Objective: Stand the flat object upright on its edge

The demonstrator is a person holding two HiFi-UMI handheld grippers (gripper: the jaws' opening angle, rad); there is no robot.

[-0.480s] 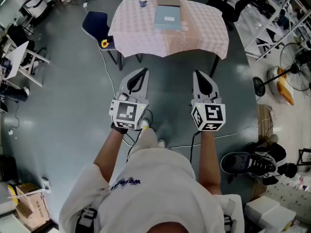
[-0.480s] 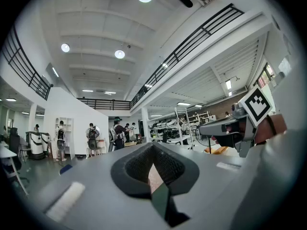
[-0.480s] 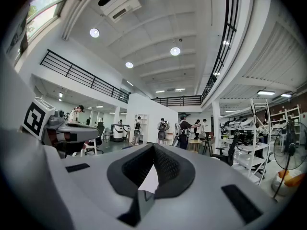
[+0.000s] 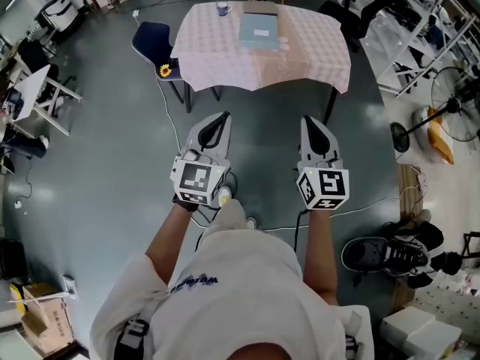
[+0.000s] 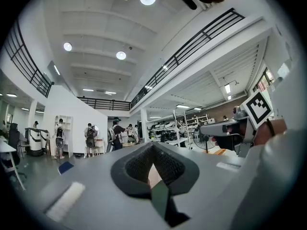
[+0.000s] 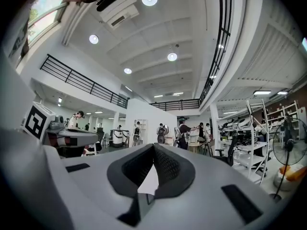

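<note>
Approach stage, judged from the layout: no contact with the task's thing yet. Flat object (image 4: 259,29), blue-grey and rectangular, lying flat near the far edge of the worktop (image 4: 307,55), about midway along it and well apart from both tools. Left gripper (image 4: 218,121) and right gripper (image 4: 313,124) held side by side over the floor (image 4: 262,126), short of the worktop's near edge and pointing toward it. Fingers on both closed tip to tip, nothing between them. Confirmed in both gripper views, aimed upward at the ceiling (image 5: 120,32) rather than at the worktop.

Next move, by judgement: stepping up to the near edge, lowering and opening both sets of fingers, then reaching to the far side. Probably a lift of one long edge with the opposite edge braced, a thin flat item on cloth offering little to pinch. Cup (image 4: 223,8) at the far left corner to be kept clear of.

Writing: pale label patch on the flat object, too small to read. Black-and-white square markers (image 4: 196,177) on both grippers, no letters. Blue print on the person's shirt (image 4: 193,282), not legible.
</note>
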